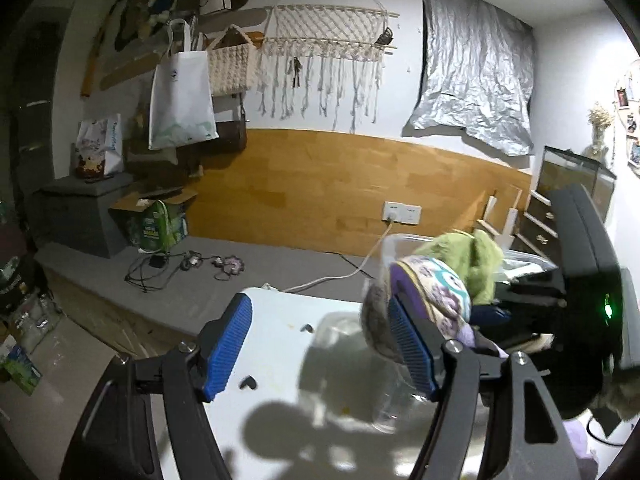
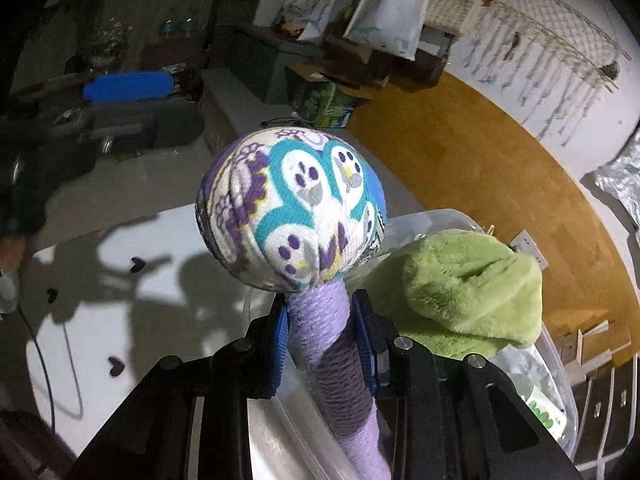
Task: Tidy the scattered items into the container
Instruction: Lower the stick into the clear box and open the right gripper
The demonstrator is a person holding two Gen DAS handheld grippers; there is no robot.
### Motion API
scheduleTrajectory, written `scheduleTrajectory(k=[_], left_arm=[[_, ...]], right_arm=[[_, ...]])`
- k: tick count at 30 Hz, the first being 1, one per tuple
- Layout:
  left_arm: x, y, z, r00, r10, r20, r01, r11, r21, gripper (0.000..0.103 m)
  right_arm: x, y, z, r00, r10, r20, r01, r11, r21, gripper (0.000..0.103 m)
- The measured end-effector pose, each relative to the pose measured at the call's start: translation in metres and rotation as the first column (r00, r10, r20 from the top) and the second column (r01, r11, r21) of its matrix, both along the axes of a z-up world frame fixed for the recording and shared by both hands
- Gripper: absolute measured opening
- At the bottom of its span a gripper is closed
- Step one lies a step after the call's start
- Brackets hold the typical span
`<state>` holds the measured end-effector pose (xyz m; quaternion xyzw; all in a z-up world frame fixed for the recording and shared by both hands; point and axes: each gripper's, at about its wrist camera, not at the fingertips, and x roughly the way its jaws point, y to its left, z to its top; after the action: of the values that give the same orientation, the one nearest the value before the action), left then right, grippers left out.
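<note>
My right gripper (image 2: 325, 342) is shut on the purple rope-wound handle of a toy (image 2: 292, 208) with a round patterned fabric head. It holds the toy above the near edge of a clear plastic container (image 2: 560, 364). A green plush cloth (image 2: 460, 284) lies in the container. In the left wrist view the toy (image 1: 432, 300) and green cloth (image 1: 476, 256) sit to the right, with the container (image 1: 396, 244) behind them. My left gripper (image 1: 320, 344) is open and empty over the white table (image 1: 280, 304).
The white table (image 2: 100, 280) carries small dark heart marks and a cable at its left edge. A grey mat with cables and a wooden wall panel (image 1: 320, 184) lie beyond. A drawer unit (image 1: 540, 220) stands right of the container.
</note>
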<state>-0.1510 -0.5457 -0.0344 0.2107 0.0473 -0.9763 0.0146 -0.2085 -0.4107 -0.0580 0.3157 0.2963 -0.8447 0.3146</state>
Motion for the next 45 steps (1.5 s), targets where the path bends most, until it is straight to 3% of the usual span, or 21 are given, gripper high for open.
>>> scheduleTrajectory(k=[2,7,12,14,18,23,26,30,34,38,41,43,44,45], left_arm=[[-0.011,0.0,-0.001,1.0,0.003,0.026,-0.002,1.0,-0.014,0.07],[-0.029,-0.001,-0.007,0.998,-0.008,0.066,0.01,1.0,-0.025,0.07],[-0.039,-0.005,-0.01,0.997,-0.008,0.078,0.011,0.999,-0.033,0.07],[-0.042,-0.006,-0.009,0.997,-0.001,0.079,0.004,0.999,-0.043,0.07],[-0.049,-0.013,-0.008,0.996,0.026,0.084,-0.022,0.999,-0.049,0.07],[-0.055,-0.005,-0.009,0.995,-0.015,0.1,0.022,0.997,-0.074,0.07],[-0.055,0.002,-0.007,0.996,-0.015,0.087,0.024,0.995,-0.099,0.067],[-0.059,-0.004,-0.009,0.994,-0.023,0.103,0.028,0.999,-0.046,0.067],[-0.059,-0.003,-0.008,0.994,-0.015,0.11,0.024,0.997,-0.076,0.068],[-0.052,0.0,-0.004,0.994,0.007,0.111,0.005,0.994,-0.111,0.077],[-0.037,0.006,0.004,0.997,0.023,0.076,-0.013,0.993,-0.121,0.091],[-0.023,0.015,0.011,0.999,0.017,0.034,-0.012,0.99,-0.137,0.102],[-0.015,0.021,0.015,1.0,0.007,0.02,-0.004,0.99,-0.144,0.103],[-0.011,0.024,0.016,1.0,0.0,0.018,0.003,0.989,-0.146,0.103]], right_arm=[[-0.004,0.004,-0.001,0.999,-0.033,0.029,0.034,0.999,-0.03,0.032],[-0.021,0.043,0.005,0.97,-0.136,0.202,0.175,0.966,-0.19,0.045],[0.014,0.1,0.034,0.974,-0.109,0.2,0.163,0.948,-0.274,0.045],[0.023,0.123,0.041,0.963,-0.119,0.242,0.191,0.934,-0.303,0.045],[0.032,0.176,0.04,0.909,-0.209,0.362,0.335,0.882,-0.331,0.045],[0.033,0.233,0.022,0.796,-0.351,0.493,0.55,0.759,-0.348,0.044],[0.04,0.244,0.018,0.773,-0.394,0.497,0.59,0.733,-0.338,0.037],[0.045,0.242,0.017,0.768,-0.398,0.502,0.601,0.719,-0.35,0.037],[0.047,0.242,0.016,0.758,-0.398,0.516,0.616,0.696,-0.369,0.037],[0.053,0.25,0.02,0.74,-0.408,0.534,0.648,0.644,-0.406,0.038],[0.068,0.261,0.029,0.742,-0.444,0.502,0.663,0.595,-0.454,0.039],[0.081,0.269,0.032,0.729,-0.479,0.489,0.683,0.563,-0.466,0.063],[0.085,0.272,0.033,0.723,-0.49,0.487,0.69,0.552,-0.468,0.083],[0.093,0.276,0.035,0.718,-0.502,0.482,0.696,0.535,-0.479,0.087]])
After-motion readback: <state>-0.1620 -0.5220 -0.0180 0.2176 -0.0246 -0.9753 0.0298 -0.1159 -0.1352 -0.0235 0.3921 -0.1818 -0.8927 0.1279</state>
